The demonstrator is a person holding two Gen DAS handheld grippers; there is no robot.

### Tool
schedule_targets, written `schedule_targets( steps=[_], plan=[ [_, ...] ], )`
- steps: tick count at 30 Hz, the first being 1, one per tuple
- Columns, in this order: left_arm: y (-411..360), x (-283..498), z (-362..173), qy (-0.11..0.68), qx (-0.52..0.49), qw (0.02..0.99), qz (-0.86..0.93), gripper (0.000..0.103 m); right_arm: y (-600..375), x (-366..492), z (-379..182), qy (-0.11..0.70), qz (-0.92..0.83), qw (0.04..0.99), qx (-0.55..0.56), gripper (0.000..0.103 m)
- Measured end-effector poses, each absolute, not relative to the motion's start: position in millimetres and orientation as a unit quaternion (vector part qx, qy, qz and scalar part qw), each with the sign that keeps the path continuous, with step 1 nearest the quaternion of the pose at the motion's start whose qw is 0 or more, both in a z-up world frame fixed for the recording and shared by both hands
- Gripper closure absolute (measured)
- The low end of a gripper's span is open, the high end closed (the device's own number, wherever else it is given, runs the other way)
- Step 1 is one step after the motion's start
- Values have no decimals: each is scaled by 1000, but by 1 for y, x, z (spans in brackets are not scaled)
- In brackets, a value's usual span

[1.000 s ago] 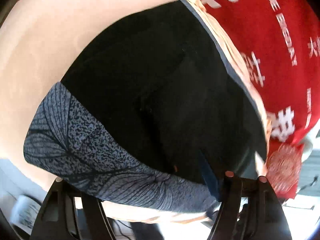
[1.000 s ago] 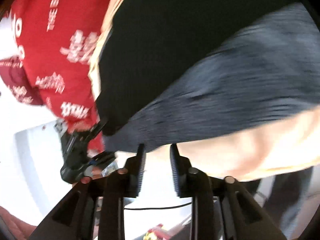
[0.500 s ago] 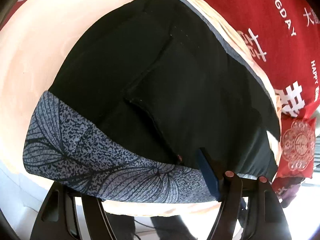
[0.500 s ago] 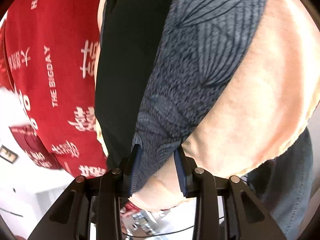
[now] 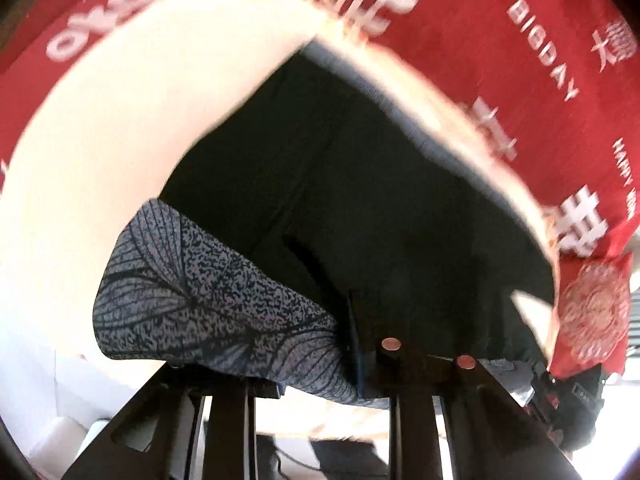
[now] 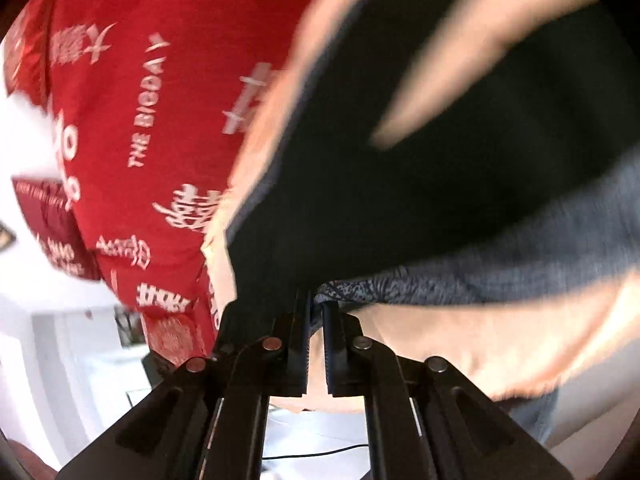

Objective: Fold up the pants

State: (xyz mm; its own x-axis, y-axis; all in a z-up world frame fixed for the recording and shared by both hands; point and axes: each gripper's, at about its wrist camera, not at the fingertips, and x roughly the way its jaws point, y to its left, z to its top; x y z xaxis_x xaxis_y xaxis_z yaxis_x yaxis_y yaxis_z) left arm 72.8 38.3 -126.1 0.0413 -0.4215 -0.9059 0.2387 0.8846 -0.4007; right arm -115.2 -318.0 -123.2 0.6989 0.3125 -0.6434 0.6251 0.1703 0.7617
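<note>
Pants [image 5: 360,200] hang in front of both claws, dark cloth with a grey leaf-patterned band [image 5: 208,300] along the near edge, spread over a pale peach cover [image 5: 120,140] with a red printed cloth [image 5: 500,40] beyond it. My left claw [image 5: 304,364] has the patterned band lying across its gap; one finger [image 5: 356,340] shows against the fabric, the other is hidden under it, so I cannot tell whether that claw grips or merely carries the cloth. My right claw [image 6: 316,320] stands nearly clenched, the band's edge [image 6: 460,276] reaching into the thin slit at its tips, and I judge it pinched there.

Both views are smeared, so the garment is evidently in mid-carry. I judge this the fold itself: bringing the patterned end over the dark body. To do it well I would keep both claws level with each other and the band taut between them, so the edge lands straight, not skewed. I would lay the cloth ahead of the claws before letting go, and free both sides together. Slack near the left claw is the likeliest spoiler.
</note>
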Motion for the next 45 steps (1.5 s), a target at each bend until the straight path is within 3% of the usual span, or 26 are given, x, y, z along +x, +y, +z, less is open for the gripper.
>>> schedule_targets(
  steps=[6,11,16,20,22,23,24,25,29,34,36,37,41,45],
  plan=[
    [-33,137,-100,602,-70,758,-240,78,-394,-27,-109,409,-90,711,566,97],
    [-86,197,-137,589,-17,785,-193,77,-439,52,-140,458,-83,728,503,97],
    [-118,232,-195,595,17,792,-135,60,-462,112,-198,530,-95,725,429,96],
    [-130,243,-196,598,37,792,-121,56,-468,123,-216,548,-99,715,421,97],
    [-123,246,-180,596,33,792,-125,54,-466,125,-205,558,-101,712,414,91],
    [-117,247,-170,589,36,798,-121,48,-462,124,-192,555,-99,723,400,77],
    [-112,246,-158,578,44,808,-110,31,-458,124,-176,548,-97,737,384,65],
    [-105,244,-143,554,58,825,-94,24,-453,123,-162,538,-92,752,370,65],
    [-99,233,-133,538,111,830,-95,24,-423,123,-137,528,-38,769,359,65],
    [-126,217,-196,569,170,800,-84,24,-388,154,-188,583,-16,747,320,65],
    [-130,214,-211,563,176,805,-64,19,-401,156,-201,579,-27,748,324,75],
    [-130,214,-210,552,170,814,-53,17,-404,156,-198,569,-34,754,326,75],
    [-124,206,-197,577,174,796,-58,17,-452,130,-169,528,-109,758,366,70],
    [-125,176,-172,574,207,788,-80,17,-474,81,-141,502,-120,759,396,55]
  ],
)
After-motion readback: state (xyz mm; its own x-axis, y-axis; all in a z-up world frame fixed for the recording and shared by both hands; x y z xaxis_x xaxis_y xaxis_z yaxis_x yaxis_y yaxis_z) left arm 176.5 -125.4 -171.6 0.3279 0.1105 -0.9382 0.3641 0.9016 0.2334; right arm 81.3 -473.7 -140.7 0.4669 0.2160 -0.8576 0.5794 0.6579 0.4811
